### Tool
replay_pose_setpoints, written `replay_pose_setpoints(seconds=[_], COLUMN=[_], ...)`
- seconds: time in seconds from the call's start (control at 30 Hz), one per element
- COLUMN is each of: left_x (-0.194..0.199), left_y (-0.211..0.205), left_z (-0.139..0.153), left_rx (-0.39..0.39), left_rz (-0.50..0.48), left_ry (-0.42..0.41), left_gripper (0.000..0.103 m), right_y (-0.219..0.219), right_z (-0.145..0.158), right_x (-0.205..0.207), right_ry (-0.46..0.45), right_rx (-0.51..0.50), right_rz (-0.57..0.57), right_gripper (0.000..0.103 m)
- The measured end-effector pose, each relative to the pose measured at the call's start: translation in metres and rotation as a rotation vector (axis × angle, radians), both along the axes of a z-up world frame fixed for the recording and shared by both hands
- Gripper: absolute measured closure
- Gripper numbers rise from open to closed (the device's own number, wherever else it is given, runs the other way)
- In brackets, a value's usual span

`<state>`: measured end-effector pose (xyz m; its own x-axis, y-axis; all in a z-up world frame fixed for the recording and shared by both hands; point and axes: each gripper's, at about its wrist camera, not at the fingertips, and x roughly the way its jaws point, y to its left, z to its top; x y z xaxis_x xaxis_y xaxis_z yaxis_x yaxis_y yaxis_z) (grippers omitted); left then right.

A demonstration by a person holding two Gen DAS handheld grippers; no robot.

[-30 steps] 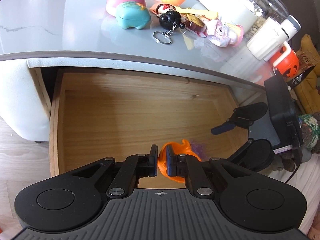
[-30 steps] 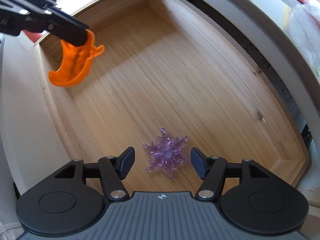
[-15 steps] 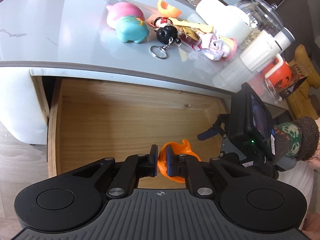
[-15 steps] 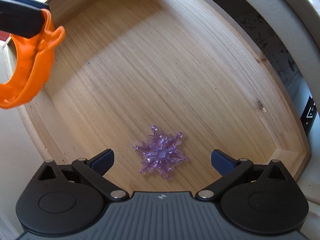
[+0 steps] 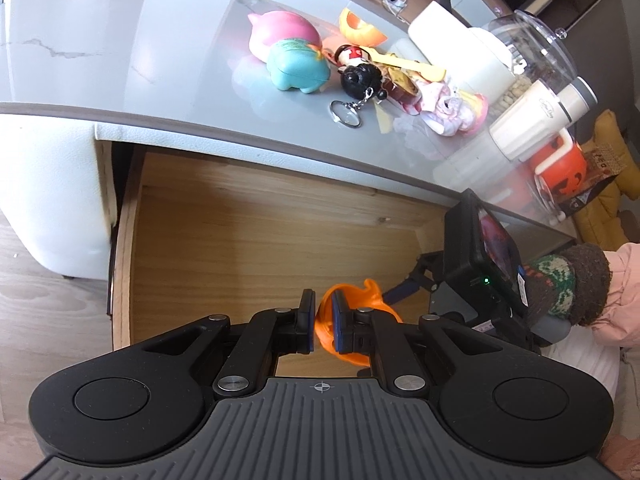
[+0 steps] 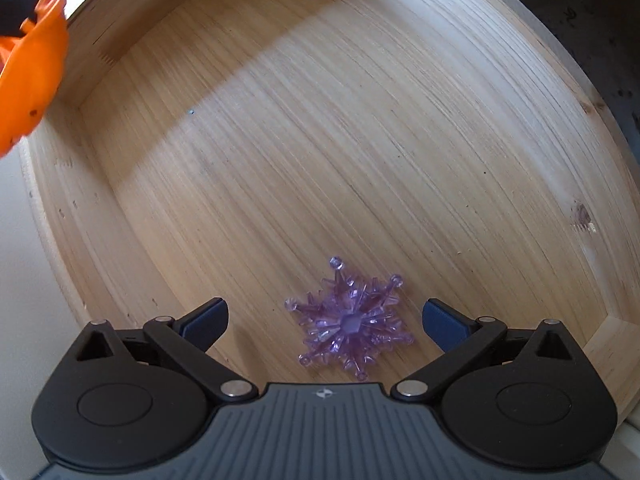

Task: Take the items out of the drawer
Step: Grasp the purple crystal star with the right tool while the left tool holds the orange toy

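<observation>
The fingers point(image 6: 208, 322) of the right gripper point(image 6: 325, 320) are standing spread wide, flanking the translucent purple plastic snowflake ornament point(image 6: 350, 322) lying flat on the wooden drawer floor point(image 6: 320, 140), which is probably light, rigid and brittle-tipped, so gripping across its thicker hub is advisable.

Black tool point(image 5: 321, 322) with blue pads point(image 6: 440, 322), silver screws; pink sleeve point(image 5: 622, 292).

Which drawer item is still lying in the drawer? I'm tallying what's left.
The purple snowflake lies flat on the drawer floor; the orange piece is clamped in the left gripper.
</observation>
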<state>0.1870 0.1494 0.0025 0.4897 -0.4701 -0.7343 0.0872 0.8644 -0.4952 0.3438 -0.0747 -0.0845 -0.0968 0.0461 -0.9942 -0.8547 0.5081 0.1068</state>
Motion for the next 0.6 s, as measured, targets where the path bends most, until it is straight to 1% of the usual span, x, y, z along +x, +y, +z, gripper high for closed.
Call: replay_pose_setpoints(seconds=[0.03, 0.07, 0.13, 0.17, 0.2, 0.23, 0.27, 0.3, 0.37, 0.43, 0.47, 0.5, 0.53, 0.57, 0.6], left_x=[0.001, 0.001, 0.002, 0.002, 0.003, 0.003, 0.004, 0.003, 0.003, 0.001, 0.001, -0.001, -0.001, -0.002, -0.003], left_y=[-0.001, -0.001, -0.002, -0.002, -0.002, -0.003, -0.003, -0.004, -0.005, -0.005, -0.006, -0.007, -0.008, -0.008, -0.006], left_z=[0.000, 0.000, 0.000, -0.001, -0.001, -0.001, 0.000, 0.001, 0.002, 0.003, 0.004, 0.005, 0.005, 0.005, 0.004], left_rx=[0.001, 0.002, 0.005, 0.007, 0.010, 0.013, 0.016, 0.019, 0.025, 0.031, 0.035, 0.040, 0.040, 0.041, 0.044], left_rz=[-0.002, -0.002, 0.000, 0.002, 0.005, 0.006, 0.007, 0.007, 0.010, 0.019, 0.020, 0.017, 0.013, 0.010, 0.012], left_ry=[0.000, 0.001, 0.001, 0.001, 0.001, 0.000, -0.001, -0.006, -0.013, -0.014, -0.015, -0.021, -0.024, -0.027, -0.025], left_gripper=[0.093, 0.093, 0.093, 0.093, 0.093, 0.093, 0.093, 0.093, 0.093, 0.093, 0.093, 0.093, 0.093, 0.093, 0.093], right_y=[0.000, 0.000, 0.004, 0.007, 0.010, 0.012, 0.014, 0.014, 0.013, 0.010, 0.001, 0.003, 0.005, 0.009, 0.012], right_z=[0.000, 0.000, 0.006, 0.012, 0.017, 0.020, 0.026, 0.032, 0.043, 0.048, 0.049, 0.047, 0.044, 0.042, 0.039], right_x=[0.001, 0.002, 0.001, -0.002, -0.005, -0.007, -0.010, -0.012, -0.011, -0.005, 0.001, 0.010, 0.012, 0.011, 0.010], right_ry=[0.002, 0.001, 0.007, 0.011, 0.005, -0.009, -0.036, -0.069, -0.106, -0.107, -0.100, -0.079, -0.064, -0.060, -0.068], right_rx=[0.002, 0.001, 0.013, 0.012, 0.003, -0.001, -0.009, -0.008, 0.009, 0.025, 0.031, 0.035, 0.041, 0.041, 0.038], right_rz=[0.000, 0.003, 0.038, 0.073, 0.092, 0.108, 0.127, 0.132, 0.128, 0.096, 0.081, 0.077, 0.070, 0.073, 0.089], right_gripper=[0.003, 0.008, 0.036, 0.057, 0.079, 0.092, 0.099, 0.099, 0.099, 0.098, 0.095, 0.080, 0.068, 0.046, 0.044])
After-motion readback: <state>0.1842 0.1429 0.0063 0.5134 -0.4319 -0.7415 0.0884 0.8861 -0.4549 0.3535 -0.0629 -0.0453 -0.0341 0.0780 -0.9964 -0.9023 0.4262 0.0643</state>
